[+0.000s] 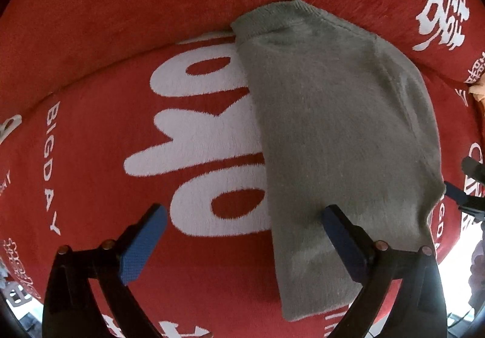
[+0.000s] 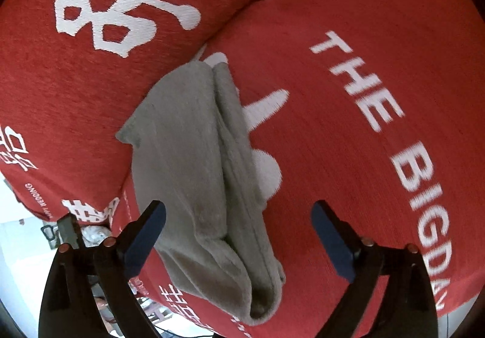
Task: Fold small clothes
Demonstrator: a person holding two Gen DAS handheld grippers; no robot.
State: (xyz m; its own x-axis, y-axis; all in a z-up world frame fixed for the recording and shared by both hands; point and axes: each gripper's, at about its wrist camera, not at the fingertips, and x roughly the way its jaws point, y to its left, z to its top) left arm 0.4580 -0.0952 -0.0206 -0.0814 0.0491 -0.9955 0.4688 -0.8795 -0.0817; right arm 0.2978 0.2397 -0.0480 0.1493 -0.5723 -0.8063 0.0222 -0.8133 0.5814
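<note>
Your left gripper (image 1: 244,235) was spread wide and held nothing; its right finger hung over the grey sweater (image 1: 333,126), the left one over the red cushion (image 1: 91,156). The sweater lay folded lengthwise on that cushion, collar toward twelve o'clock against the backrest (image 1: 151,4), hem toward six. Your right gripper (image 2: 239,235) was released too, with the sweater's layered edge (image 2: 194,162) lying between its fingers and running toward eleven o'clock. Its tip showed at three o'clock in the left view.
</note>
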